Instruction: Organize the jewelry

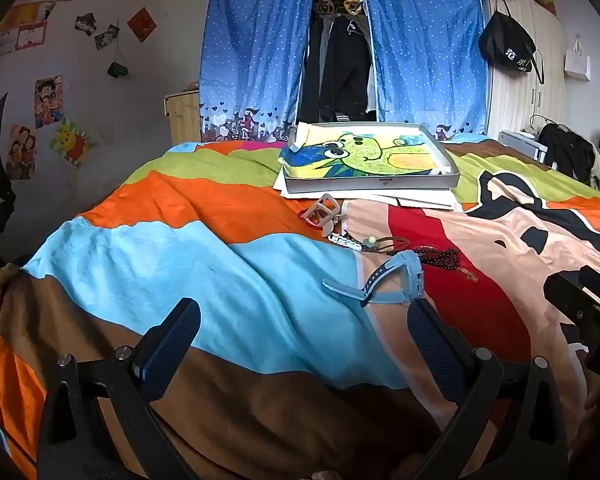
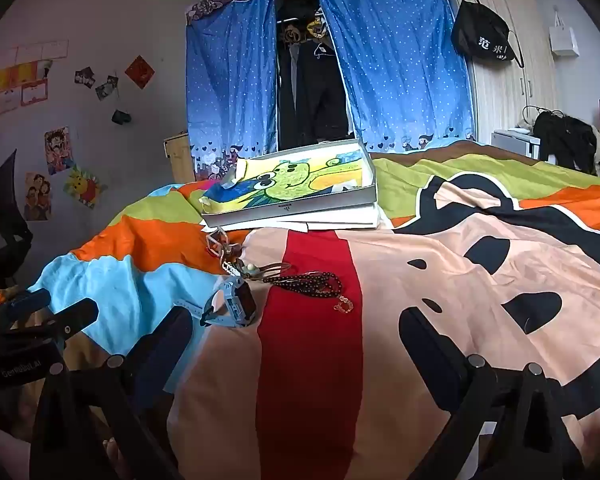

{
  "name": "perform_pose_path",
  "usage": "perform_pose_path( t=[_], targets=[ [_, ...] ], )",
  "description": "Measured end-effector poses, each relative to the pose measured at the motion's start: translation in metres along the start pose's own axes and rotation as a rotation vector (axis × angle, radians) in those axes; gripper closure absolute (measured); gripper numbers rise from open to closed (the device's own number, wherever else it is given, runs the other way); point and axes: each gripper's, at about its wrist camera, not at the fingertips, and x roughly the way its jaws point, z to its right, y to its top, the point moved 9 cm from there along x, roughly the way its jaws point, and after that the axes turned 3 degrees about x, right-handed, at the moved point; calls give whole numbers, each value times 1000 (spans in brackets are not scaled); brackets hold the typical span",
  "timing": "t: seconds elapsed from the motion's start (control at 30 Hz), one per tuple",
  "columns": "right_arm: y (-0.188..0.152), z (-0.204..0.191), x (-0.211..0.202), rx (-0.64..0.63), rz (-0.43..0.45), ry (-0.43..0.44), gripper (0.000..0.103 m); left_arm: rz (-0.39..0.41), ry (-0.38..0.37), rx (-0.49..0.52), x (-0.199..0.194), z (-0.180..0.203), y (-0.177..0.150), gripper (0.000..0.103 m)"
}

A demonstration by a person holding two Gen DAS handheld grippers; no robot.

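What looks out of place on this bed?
The jewelry: a blue watch, dark bead necklace and hair claw lie loose in a heap on the bedspread, outside the gray tray, which holds only a drawing.

"范米" on black bag [image 2: 485, 38]

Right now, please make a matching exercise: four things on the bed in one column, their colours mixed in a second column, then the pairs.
Things:
1. watch
2. bead string
3. hair claw clip
4. shallow box

Colours:
A. grey
B. light blue
C. beige
D. dark red-brown

Pairs: 1-B, 2-D, 3-C, 4-A
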Motion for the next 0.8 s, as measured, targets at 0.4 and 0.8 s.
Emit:
perform_pose_path(
  t=[0.4, 0.8],
  targets=[
    [0, -1, -2, -6, -3, -3, 0, -2, -1, -1, 0, 0, 0, 1],
    [0, -1, -3, 0, -9, 2, 0, -3, -1, 0, 0, 0, 0, 1]
  ],
)
